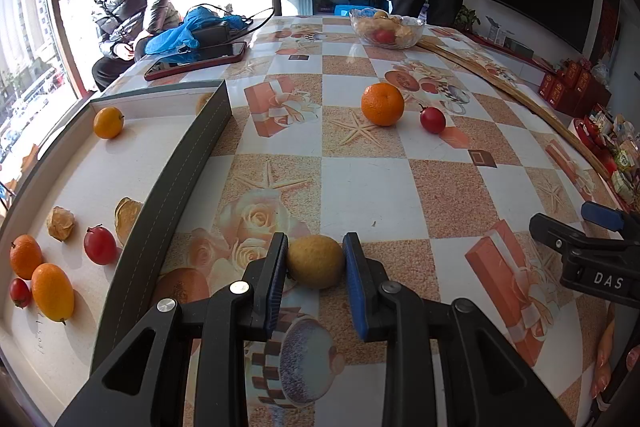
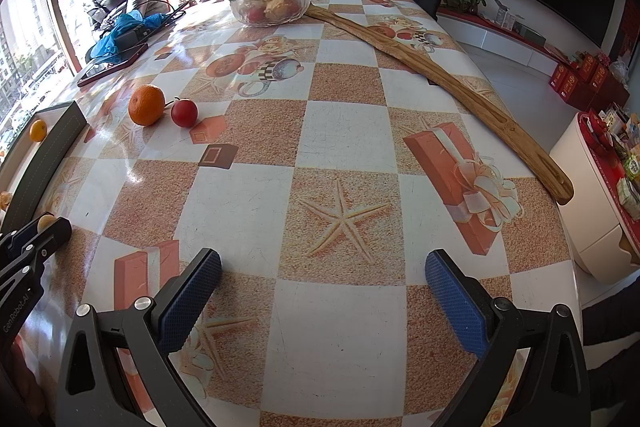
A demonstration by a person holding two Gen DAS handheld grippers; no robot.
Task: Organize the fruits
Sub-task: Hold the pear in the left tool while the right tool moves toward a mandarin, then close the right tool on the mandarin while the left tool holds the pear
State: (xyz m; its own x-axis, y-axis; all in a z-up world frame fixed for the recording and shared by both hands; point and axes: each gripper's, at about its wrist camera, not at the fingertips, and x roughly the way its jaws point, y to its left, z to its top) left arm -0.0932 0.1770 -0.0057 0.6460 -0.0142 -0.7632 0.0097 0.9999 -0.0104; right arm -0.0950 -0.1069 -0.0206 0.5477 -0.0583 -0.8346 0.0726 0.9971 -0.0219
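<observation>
A small yellow-brown fruit (image 1: 315,261) is squeezed between the two fingers (image 1: 276,281) of the left gripper (image 1: 316,263), right down by the surface (image 1: 360,187), which is covered with a cloth of squares, roses and starfish. Whether the fruit is touching the cloth cannot be told. The fingers (image 2: 188,301) of the right gripper (image 2: 322,301) are spread wide apart, and nothing is held between them; only the cloth is seen below. Just to the left of the squeezed fruit, a flat tray (image 1: 188,163) with a dark wall is found. Inside it, orange fruits, small red fruits and papery brown ones are lying, and one round orange fruit (image 1: 108,123) is set apart at the far end. Farther out on the surface, an orange (image 1: 382,104) and a small red fruit (image 1: 432,120) are placed just beside each other. At the far edge, a glass bowl (image 1: 386,27) filled with fruit is seen, and a long wooden stick (image 2: 440,75) is laid near it.
</observation>
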